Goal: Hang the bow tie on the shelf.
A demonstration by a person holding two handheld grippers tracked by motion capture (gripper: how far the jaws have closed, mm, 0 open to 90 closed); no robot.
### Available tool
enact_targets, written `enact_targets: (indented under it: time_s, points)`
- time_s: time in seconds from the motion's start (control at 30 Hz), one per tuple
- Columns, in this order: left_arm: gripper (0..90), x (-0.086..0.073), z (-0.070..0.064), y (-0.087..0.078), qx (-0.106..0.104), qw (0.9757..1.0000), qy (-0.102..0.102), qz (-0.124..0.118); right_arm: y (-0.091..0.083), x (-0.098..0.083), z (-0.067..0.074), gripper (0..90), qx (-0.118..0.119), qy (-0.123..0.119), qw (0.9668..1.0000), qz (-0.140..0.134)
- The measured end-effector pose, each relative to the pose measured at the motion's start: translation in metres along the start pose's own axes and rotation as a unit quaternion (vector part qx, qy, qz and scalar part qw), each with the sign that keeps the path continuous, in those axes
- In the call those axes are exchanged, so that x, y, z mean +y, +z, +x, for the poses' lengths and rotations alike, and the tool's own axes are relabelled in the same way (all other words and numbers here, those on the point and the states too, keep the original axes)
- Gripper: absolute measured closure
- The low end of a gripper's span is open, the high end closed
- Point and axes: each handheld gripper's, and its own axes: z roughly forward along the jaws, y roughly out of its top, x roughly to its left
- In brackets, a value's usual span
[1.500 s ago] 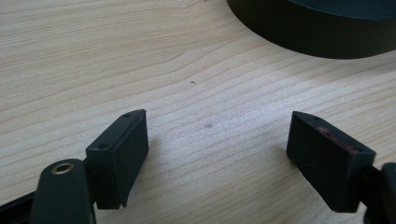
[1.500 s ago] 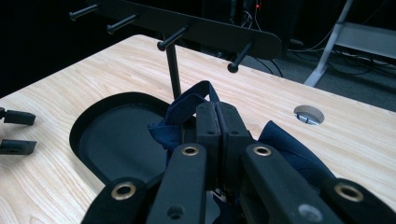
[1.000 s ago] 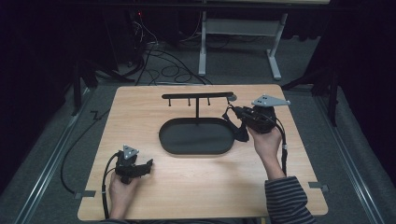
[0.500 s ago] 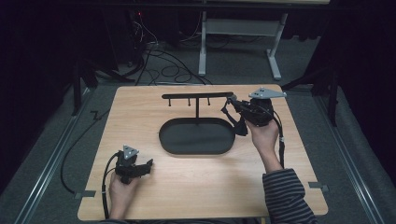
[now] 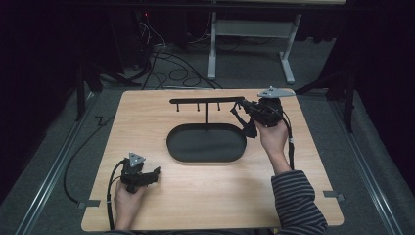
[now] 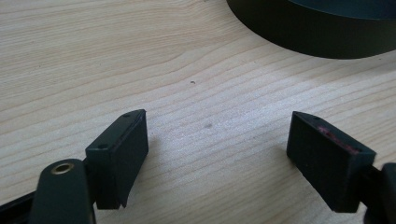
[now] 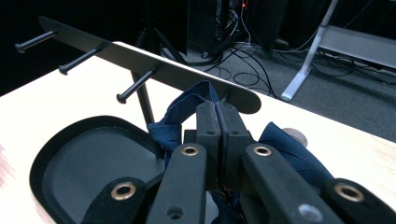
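A black rack [image 5: 208,101] with a flat bar and several pegs stands behind an oval black tray [image 5: 172,147]. My right gripper [image 5: 241,107] is by the bar's right end, shut on a dark blue cloth [image 5: 250,129] that hangs below it. In the right gripper view the jaws [image 7: 217,110] are pressed together on the blue cloth [image 7: 180,117], just under the end of the bar [image 7: 140,61], with a peg [image 7: 135,88] to the left. My left gripper [image 5: 155,172] rests at the front left of the table, open [image 6: 217,135] with nothing between its jaws.
The wooden table [image 5: 303,186] has bare room in front and to the left of the tray. The tray's wall [image 6: 303,35] lies ahead of the left gripper. Cables and a white frame [image 5: 247,29] are on the floor behind the table.
My right hand has carried the blue cloth back and a little up, from the tray's right side to the right end of the bar. The left gripper has stayed still.
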Motion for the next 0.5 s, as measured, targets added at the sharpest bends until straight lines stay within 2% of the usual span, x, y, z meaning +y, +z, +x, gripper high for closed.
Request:
enact_targets:
  time_s: [0.33, 0.5]
  points:
    - [21.2, 0.000, 0.000, 0.000, 0.000, 1.0000, 0.000, 0.000, 0.013, 0.002, -0.003, 90.0, -0.013, 0.002, 0.9999, 0.009]
    - [21.2, 0.000, 0.000, 0.000, 0.000, 1.0000, 0.000, 0.000, 0.015, 0.001, -0.003, 90.0, -0.021, -0.009, 0.9995, 0.020]
